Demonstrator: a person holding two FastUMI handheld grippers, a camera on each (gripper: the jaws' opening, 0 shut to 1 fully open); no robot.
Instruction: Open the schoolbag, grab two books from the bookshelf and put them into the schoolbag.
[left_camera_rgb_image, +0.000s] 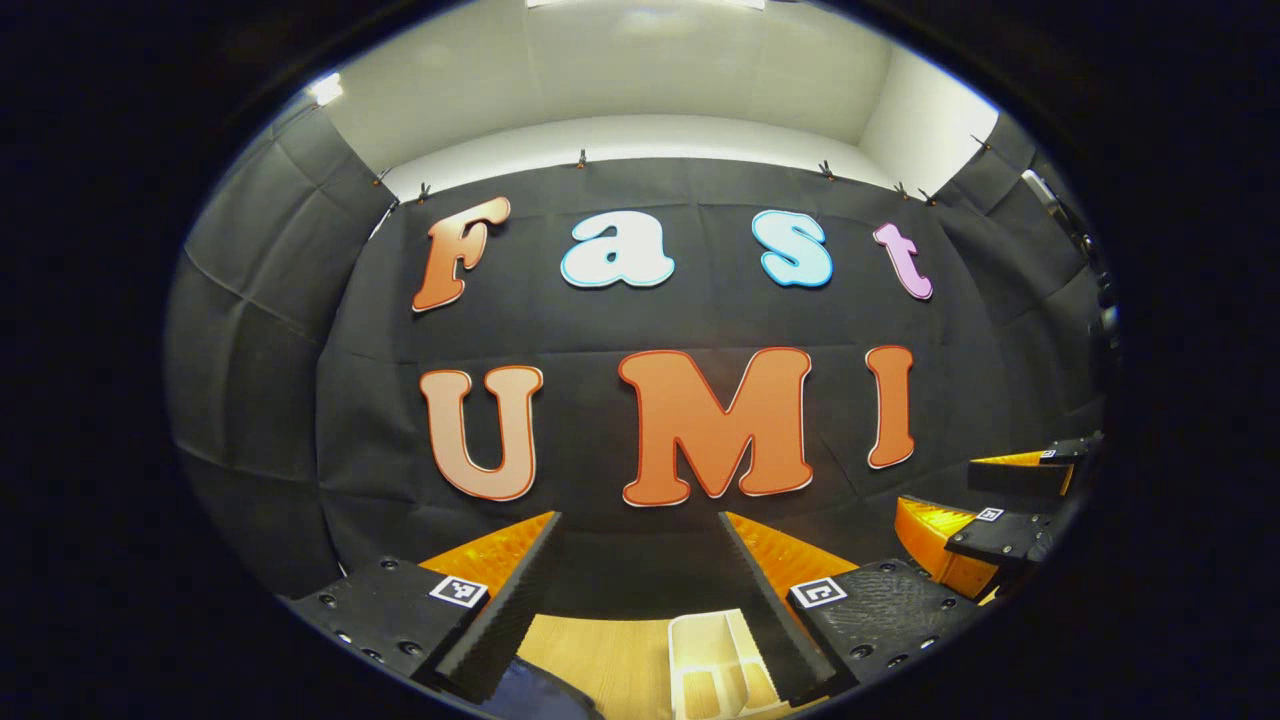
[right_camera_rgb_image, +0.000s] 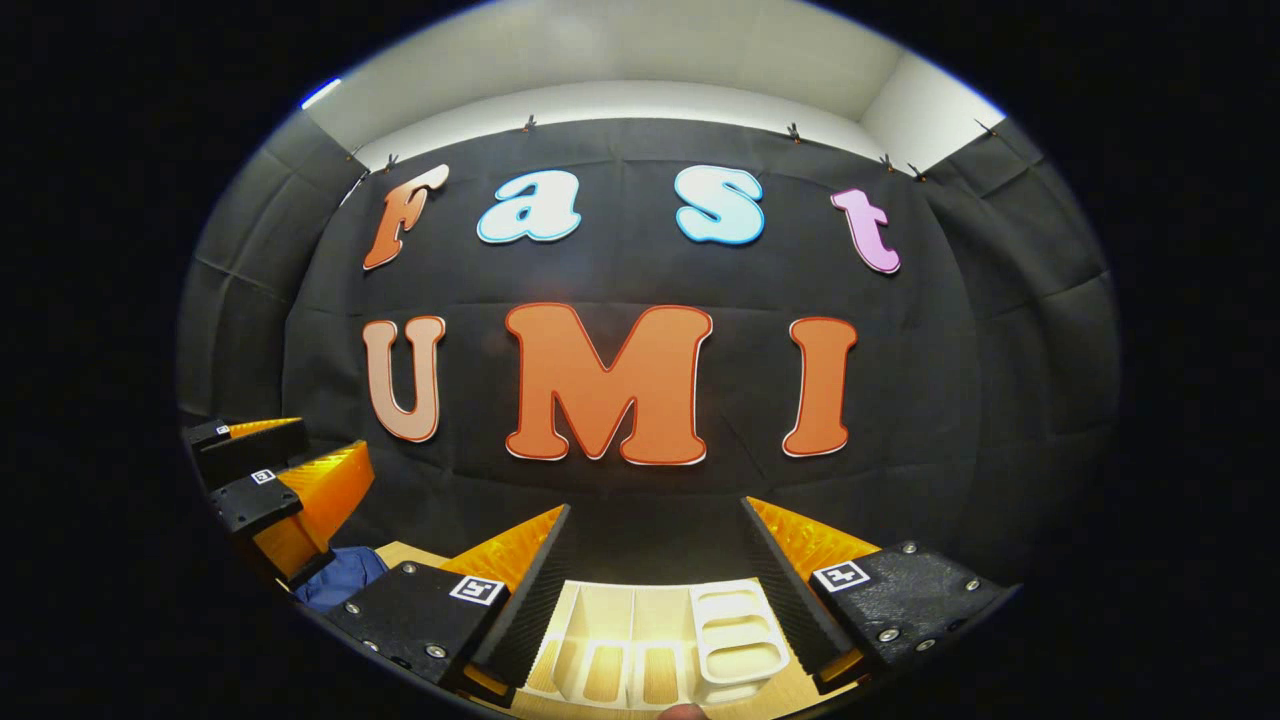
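Note:
Both grippers are held up in front of the booth's black wall. My left gripper is open, with nothing between its fingers. Below it, low in the left gripper view, a corner of the white bookshelf and a dark blue bit of the schoolbag rest on the wooden table. My right gripper is also open and holds nothing. Under it sits the white bookshelf with its upright compartments. The blue schoolbag lies to its left.
Each gripper sees the other off to the side, apart from it: the right gripper in the left gripper view, the left gripper in the right gripper view. The black cloth wall stands close behind the table.

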